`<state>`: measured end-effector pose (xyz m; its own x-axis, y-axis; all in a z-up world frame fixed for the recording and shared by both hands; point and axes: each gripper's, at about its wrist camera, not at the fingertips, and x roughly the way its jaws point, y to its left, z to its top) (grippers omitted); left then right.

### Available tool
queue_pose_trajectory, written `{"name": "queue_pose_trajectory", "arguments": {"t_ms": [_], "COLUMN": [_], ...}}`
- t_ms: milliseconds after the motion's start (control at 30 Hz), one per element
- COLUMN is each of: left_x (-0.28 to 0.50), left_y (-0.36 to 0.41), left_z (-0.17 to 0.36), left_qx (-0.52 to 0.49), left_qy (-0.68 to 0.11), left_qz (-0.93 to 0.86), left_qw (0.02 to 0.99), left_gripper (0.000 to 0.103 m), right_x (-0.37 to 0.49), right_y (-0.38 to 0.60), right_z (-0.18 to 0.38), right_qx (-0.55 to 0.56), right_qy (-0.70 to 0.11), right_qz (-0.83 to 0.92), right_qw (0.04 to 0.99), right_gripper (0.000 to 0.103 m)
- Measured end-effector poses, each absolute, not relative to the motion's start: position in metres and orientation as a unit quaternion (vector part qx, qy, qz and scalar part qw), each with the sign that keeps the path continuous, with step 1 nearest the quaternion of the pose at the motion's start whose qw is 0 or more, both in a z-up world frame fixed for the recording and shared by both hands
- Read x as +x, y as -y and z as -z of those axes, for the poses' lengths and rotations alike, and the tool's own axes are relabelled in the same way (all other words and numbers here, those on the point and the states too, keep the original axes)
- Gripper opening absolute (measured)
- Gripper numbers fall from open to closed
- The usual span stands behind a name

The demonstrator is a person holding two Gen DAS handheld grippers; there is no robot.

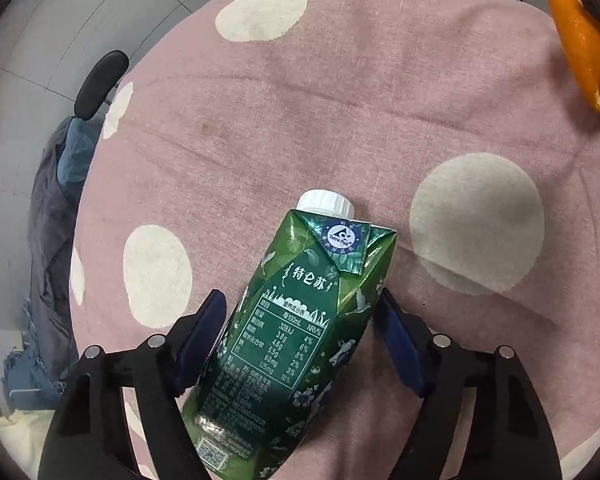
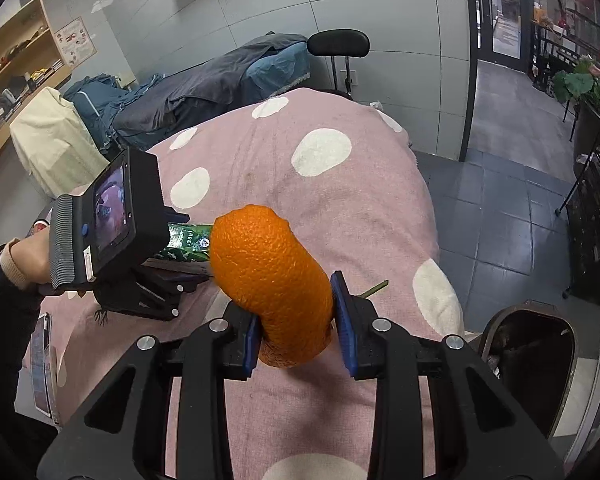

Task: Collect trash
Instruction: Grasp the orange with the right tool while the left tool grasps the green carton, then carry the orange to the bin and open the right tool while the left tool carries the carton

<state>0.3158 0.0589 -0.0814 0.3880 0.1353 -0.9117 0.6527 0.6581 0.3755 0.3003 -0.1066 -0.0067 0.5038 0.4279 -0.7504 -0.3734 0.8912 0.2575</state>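
Observation:
A green milk carton (image 1: 296, 320) with a white screw cap lies between the blue pads of my left gripper (image 1: 300, 320), over the pink dotted tablecloth (image 1: 340, 100). Both pads touch its sides, so the gripper is shut on it. My right gripper (image 2: 296, 320) is shut on a piece of orange peel (image 2: 272, 276), held above the table. The peel also shows at the top right of the left wrist view (image 1: 584, 48). The carton's end (image 2: 188, 240) peeks out beside the left gripper's body (image 2: 112, 220) in the right wrist view.
A dark bin (image 2: 532, 360) stands on the tiled floor at the table's right. A small green stem (image 2: 374, 289) lies on the cloth. A black chair (image 2: 338, 44) and heaped blue-grey cloths (image 2: 204, 92) are behind the table. A shelf (image 2: 16, 60) is at far left.

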Motion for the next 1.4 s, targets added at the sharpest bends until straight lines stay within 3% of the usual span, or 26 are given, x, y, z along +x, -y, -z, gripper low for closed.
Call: {"name": "queue_pose_trajectory", "arguments": {"t_ms": [100,167,333,533,833,1167,1400], "left_x": [0.308,0.299,0.283,0.240,0.201,0.184,0.179], "left_y": [-0.057,-0.057,-0.064,-0.049,-0.006,0.027,0.045], "left_z": [0.077,0.071,0.052,0.016,-0.006,-0.016,-0.022], "left_qx": [0.350,0.335,0.235,0.155,0.039,-0.006,-0.012], "left_qy": [-0.522,-0.507,-0.484,-0.401,-0.337,-0.313,-0.302], "left_qz": [0.179,0.171,0.111,0.108,0.144,0.184,0.207], "left_qw": [0.757,0.775,0.836,0.896,0.930,0.932,0.930], "left_gripper": [0.053,0.049,0.048,0.048,0.048,0.048,0.048], "right_x": [0.298,0.295,0.288,0.275,0.256,0.238,0.238], "right_y": [0.115,0.121,0.133,0.157,0.199,0.285,0.337], "right_z": [0.007,0.006,0.003,0.004,0.005,0.019,0.061], "right_qx": [0.041,0.051,0.063,0.081,0.111,0.153,0.164], "right_qy": [-0.439,-0.435,-0.425,-0.415,-0.400,-0.394,-0.423], "right_qz": [-0.228,-0.227,-0.221,-0.206,-0.172,-0.078,-0.001], "right_qw": [0.868,0.870,0.876,0.882,0.893,0.903,0.891], "right_gripper": [0.032,0.032,0.032,0.032,0.032,0.032,0.032]}}
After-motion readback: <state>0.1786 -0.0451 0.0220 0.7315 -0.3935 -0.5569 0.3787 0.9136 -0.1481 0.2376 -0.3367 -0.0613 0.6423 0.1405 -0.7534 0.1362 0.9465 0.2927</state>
